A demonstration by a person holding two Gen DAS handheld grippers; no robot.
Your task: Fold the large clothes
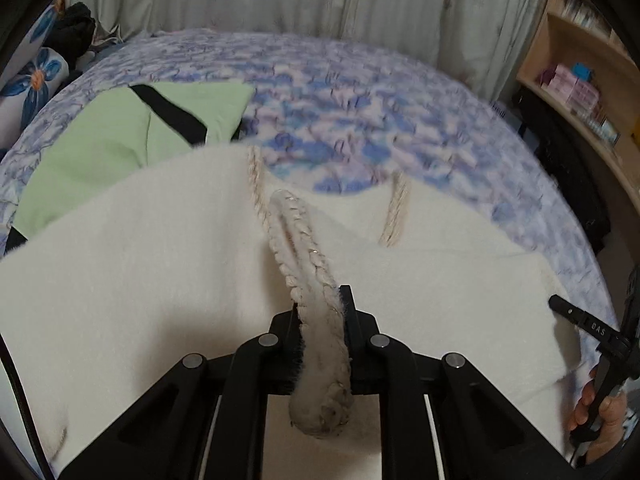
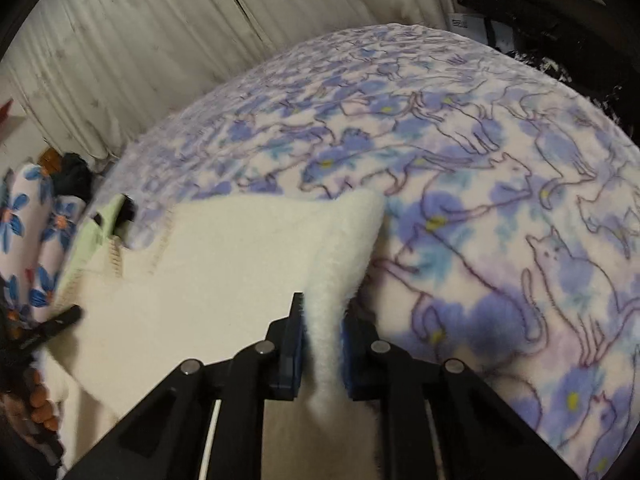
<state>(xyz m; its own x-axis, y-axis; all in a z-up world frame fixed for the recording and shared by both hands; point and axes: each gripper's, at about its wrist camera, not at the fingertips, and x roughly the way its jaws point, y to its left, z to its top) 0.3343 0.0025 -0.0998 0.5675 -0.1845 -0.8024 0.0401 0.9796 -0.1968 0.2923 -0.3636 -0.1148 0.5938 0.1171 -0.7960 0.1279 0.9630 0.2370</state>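
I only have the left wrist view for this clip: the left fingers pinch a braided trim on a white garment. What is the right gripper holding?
Observer: The right gripper is shut on a fold of the same white garment at its edge, over the cat-print blanket.
Operator: Does its pinch include any braid?
Observer: No, only plain fluffy fabric sits between its blue-padded fingers.
Operator: Anything off to its left side?
Observer: Flower-print pillows lie beyond the green garment, with the left gripper's finger showing near them.
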